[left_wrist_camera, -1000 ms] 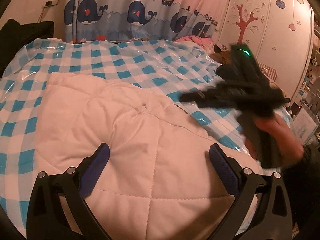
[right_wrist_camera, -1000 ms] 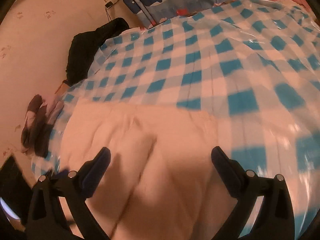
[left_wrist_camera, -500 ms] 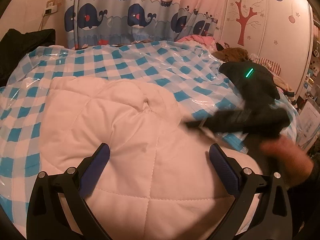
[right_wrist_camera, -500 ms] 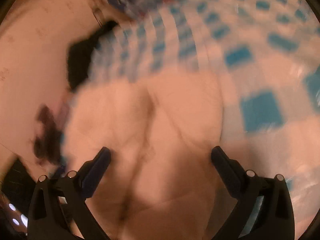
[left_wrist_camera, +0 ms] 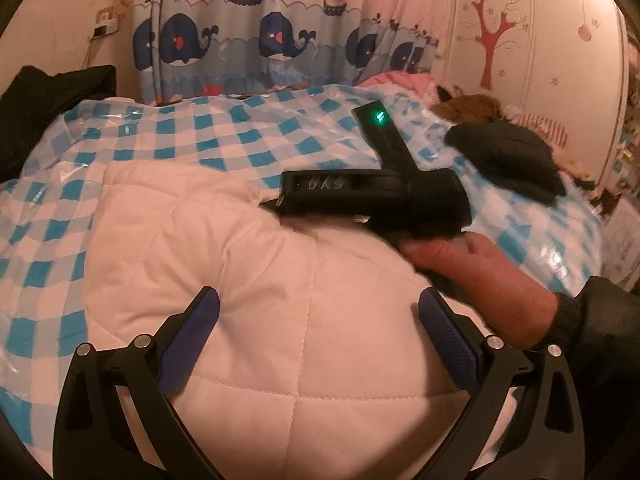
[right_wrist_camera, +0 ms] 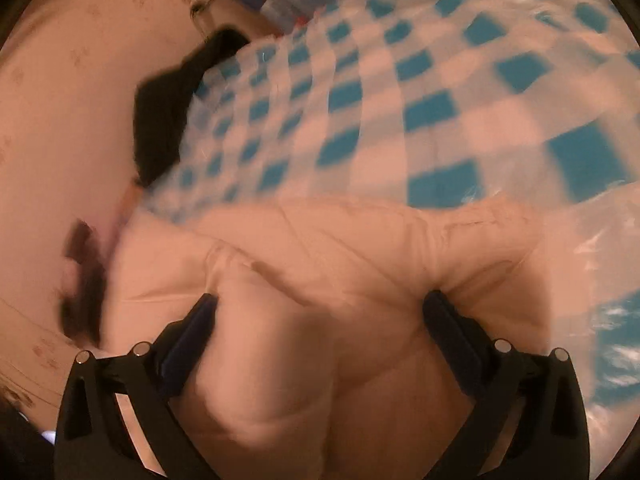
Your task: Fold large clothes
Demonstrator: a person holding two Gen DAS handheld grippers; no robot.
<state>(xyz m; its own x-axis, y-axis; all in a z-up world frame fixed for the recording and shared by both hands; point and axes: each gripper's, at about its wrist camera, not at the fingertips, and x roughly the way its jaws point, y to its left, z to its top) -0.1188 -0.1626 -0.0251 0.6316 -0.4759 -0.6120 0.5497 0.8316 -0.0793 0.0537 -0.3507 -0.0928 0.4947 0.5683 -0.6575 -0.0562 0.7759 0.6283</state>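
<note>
A white quilted padded garment (left_wrist_camera: pixel 280 300) lies bunched on a bed under a blue-and-white checked plastic sheet (left_wrist_camera: pixel 192 136). My left gripper (left_wrist_camera: pixel 320 336) is open just above the garment's near part, nothing between its blue pads. The right gripper's black body (left_wrist_camera: pixel 372 196), held in a hand, lies across the garment's far right part. In the right wrist view the right gripper (right_wrist_camera: pixel 320 332) is open and pressed down into the garment (right_wrist_camera: pixel 360 264), with cloth bulging between its fingers. That view is blurred.
A black garment (left_wrist_camera: pixel 44 120) lies at the bed's left by the wall, and also shows in the right wrist view (right_wrist_camera: pixel 172 108). A dark cushion (left_wrist_camera: pixel 508 156) and mixed clothes lie at the right. A whale-print curtain (left_wrist_camera: pixel 260 40) hangs behind the bed.
The right gripper has swung left and down onto the garment's far right part. The left gripper has stayed open in place, tilting slightly.
</note>
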